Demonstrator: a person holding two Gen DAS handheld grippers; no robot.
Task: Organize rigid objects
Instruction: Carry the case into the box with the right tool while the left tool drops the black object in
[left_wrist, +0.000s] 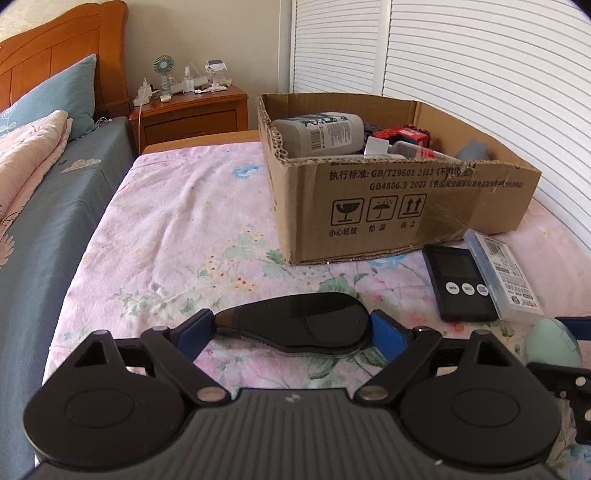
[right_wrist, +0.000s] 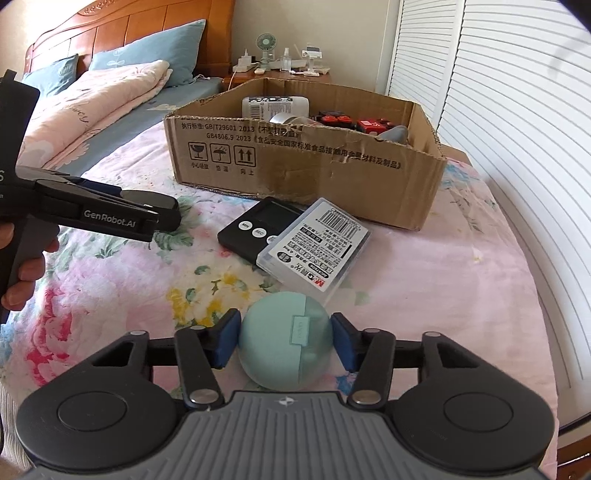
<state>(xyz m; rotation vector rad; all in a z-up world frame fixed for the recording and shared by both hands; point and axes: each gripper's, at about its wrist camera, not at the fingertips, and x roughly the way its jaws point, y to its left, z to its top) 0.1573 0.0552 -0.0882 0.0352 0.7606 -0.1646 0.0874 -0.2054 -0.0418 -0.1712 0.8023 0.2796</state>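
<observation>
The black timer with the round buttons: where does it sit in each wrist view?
Left wrist: black timer lies right of centre on the bedspread, just below the cardboard box.
Right wrist: black timer lies at centre, partly under the clear plastic case.
Shared landmark: the box's handling symbols.

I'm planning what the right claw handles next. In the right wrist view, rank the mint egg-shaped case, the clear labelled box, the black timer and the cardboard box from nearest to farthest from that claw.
1. Mint egg-shaped case: between the right claw's fingers.
2. Clear labelled box: just ahead, slightly right.
3. Black timer: ahead, left of the clear box, partly under it.
4. Cardboard box: farthest, behind both.
</observation>
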